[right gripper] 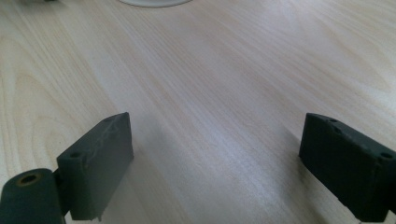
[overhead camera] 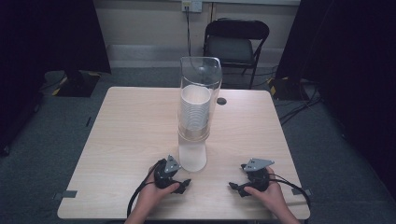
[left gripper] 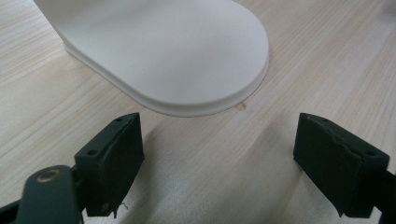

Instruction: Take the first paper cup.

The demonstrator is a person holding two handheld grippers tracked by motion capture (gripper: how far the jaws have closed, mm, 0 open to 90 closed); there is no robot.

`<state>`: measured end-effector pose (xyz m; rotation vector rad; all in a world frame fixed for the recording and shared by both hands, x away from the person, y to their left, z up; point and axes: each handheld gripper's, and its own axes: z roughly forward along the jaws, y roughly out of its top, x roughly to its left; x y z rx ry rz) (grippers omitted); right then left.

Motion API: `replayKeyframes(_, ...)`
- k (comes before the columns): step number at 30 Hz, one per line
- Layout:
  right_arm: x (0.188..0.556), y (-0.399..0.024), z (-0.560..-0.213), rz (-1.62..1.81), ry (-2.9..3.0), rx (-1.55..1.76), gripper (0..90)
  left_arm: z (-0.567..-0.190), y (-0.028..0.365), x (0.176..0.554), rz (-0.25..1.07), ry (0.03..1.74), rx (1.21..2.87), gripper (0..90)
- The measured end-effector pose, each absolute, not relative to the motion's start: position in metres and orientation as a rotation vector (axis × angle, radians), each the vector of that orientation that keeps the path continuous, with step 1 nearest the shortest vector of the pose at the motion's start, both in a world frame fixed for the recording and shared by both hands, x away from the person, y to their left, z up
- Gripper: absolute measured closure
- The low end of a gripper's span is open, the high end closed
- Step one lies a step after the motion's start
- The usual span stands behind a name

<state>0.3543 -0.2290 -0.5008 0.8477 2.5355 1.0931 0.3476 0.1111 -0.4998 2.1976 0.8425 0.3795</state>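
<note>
A black folding chair stands behind the table

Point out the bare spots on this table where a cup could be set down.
Free: the wide stretch of table left of the cup dispenser, and the stretch to its right, past the small dark disc. Bare wood also lies between the left gripper and right gripper. Crowded: the near edge, around the dispenser's white base.

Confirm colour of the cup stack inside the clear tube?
White: the cup stack sits inside the clear tube; the high view shows it best.
</note>
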Motion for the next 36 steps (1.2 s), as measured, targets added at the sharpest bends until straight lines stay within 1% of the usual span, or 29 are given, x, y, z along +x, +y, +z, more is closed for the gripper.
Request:
replayKeyframes(4, 0.353, -0.227, -0.501, 1.089, 2.526, 0.861, 9.9, -0.500, 0.111, 0.348, 0.379, 0.842, 2.197, 15.5)
replayKeyframes(5, 0.352, -0.227, -0.501, 1.096, 2.522, 0.858, 12.1, -0.500, 0.111, 0.348, 0.379, 0.843, 2.197, 15.5)
replayKeyframes(6, 0.351, -0.226, -0.500, 1.103, 2.516, 0.863, 16.2, -0.500, 0.111, 0.348, 0.379, 0.843, 2.197, 15.5)
replayKeyframes(7, 0.351, -0.224, -0.500, 1.117, 2.517, 0.857, 17.6, -0.500, 0.111, 0.348, 0.380, 0.842, 2.198, 15.5)
replayKeyframes(11, 0.348, -0.203, -0.491, 1.118, 2.537, 0.765, 17.6, -0.500, 0.111, 0.348, 0.378, 0.844, 2.197, 15.5)
replayKeyframes(14, 0.351, -0.184, -0.477, 1.227, 2.511, 0.749, 21.0, -0.500, 0.111, 0.348, 0.379, 0.843, 2.198, 15.5)
replayKeyframes(17, 0.358, -0.169, -0.460, 1.300, 2.482, 0.747, 20.4, -0.500, 0.111, 0.348, 0.378, 0.843, 2.198, 15.5)
replayKeyframes(18, 0.358, -0.169, -0.460, 1.300, 2.482, 0.747, 20.4, -0.500, 0.111, 0.348, 0.378, 0.843, 2.198, 15.5)
replayKeyframes(19, 0.363, -0.161, -0.450, 1.315, 2.465, 0.730, 19.9, -0.500, 0.111, 0.348, 0.376, 0.842, 2.199, 15.5)
replayKeyframes(24, 0.373, -0.146, -0.432, 1.359, 2.453, 0.710, 20.0, -0.500, 0.112, 0.348, 0.379, 0.837, 2.203, 15.5)
replayKeyframes(36, 0.389, -0.124, -0.421, 1.418, 2.418, 0.719, 21.0, -0.500, 0.112, 0.348, 0.379, 0.838, 2.204, 15.5)
